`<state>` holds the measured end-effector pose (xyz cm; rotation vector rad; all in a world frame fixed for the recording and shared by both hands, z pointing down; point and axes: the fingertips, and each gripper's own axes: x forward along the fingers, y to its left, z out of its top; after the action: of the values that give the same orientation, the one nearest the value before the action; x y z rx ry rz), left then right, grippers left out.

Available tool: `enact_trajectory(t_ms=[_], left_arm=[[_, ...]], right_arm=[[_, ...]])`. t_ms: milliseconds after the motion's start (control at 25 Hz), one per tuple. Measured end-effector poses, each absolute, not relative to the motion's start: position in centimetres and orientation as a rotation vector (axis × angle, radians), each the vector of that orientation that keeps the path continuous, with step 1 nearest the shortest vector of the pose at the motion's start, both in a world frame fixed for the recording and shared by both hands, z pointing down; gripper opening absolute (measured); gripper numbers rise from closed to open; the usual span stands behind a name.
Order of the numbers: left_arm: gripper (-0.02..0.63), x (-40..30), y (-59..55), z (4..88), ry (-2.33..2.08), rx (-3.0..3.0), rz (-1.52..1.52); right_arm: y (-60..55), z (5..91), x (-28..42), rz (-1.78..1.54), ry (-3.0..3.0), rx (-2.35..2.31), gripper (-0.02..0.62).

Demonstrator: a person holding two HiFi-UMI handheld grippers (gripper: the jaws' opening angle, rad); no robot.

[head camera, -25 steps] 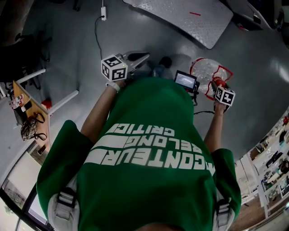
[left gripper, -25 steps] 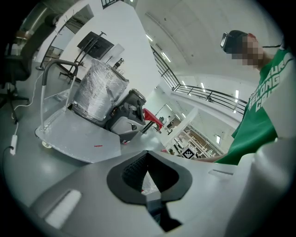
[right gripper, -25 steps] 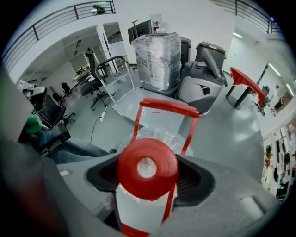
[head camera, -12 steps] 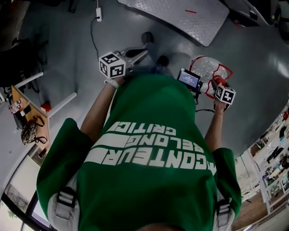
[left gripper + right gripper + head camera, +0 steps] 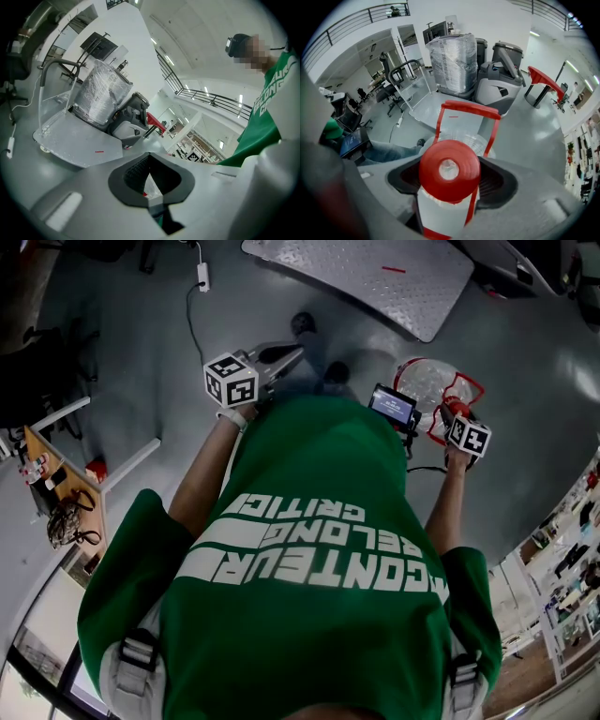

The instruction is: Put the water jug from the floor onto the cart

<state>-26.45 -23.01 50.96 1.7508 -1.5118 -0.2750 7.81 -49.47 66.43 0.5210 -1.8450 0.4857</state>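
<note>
I have the right tool [image 5: 451, 180] clenched round the neck of the clear plastic water jug [image 5: 461, 139]. Its round red cap [image 5: 449, 169] sits between the dark pads and faces the right gripper view's camera, and the body and red carrying frame [image 5: 469, 110] reach away toward the cart. In the head view the jug [image 5: 424, 382] sits in front of the right tool [image 5: 448, 416], short of the near edge of the grey flat platform cart [image 5: 375, 277] and below its right corner, not on the deck. I cannot tell whether the jug's base touches the grey floor [image 5: 525, 381]. The left tool [image 5: 149, 161] is clenched with its pad tips meeting and nothing held between them. In the head view it [image 5: 286, 356] points toward the cart's near left corner, apart from the cart. The left gripper view shows the cart [image 5: 70, 140] with its grey tubular handle [image 5: 56, 65] upright at the far end and a film-wrapped drum [image 5: 101, 96] just behind it. Against the frame from a second ago, more of the cart's deck shows at the top of the head view, and a dark shoe [image 5: 302, 322] now shows between the left tool and the cart. The left tool's marker cube [image 5: 232, 379] has shifted slightly, while the jug keeps the same place in the right tool's grip.
</note>
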Motion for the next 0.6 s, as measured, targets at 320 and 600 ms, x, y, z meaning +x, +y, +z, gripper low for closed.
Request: enact_trajectory(t_ms=[320, 600], left_arm=[[0.009, -30.0, -24.2, 51.3, -1.506, 1.74, -0.3], [0.009, -34.5, -25.7, 51.2, -1.532, 1.741, -0.317]], right_arm=[[-50.7, 66.5, 4.4, 0.481, -1.825, 0.509, 0.307], [-52.3, 65.6, 1.0, 0.464, -1.817, 0.512, 0.307]])
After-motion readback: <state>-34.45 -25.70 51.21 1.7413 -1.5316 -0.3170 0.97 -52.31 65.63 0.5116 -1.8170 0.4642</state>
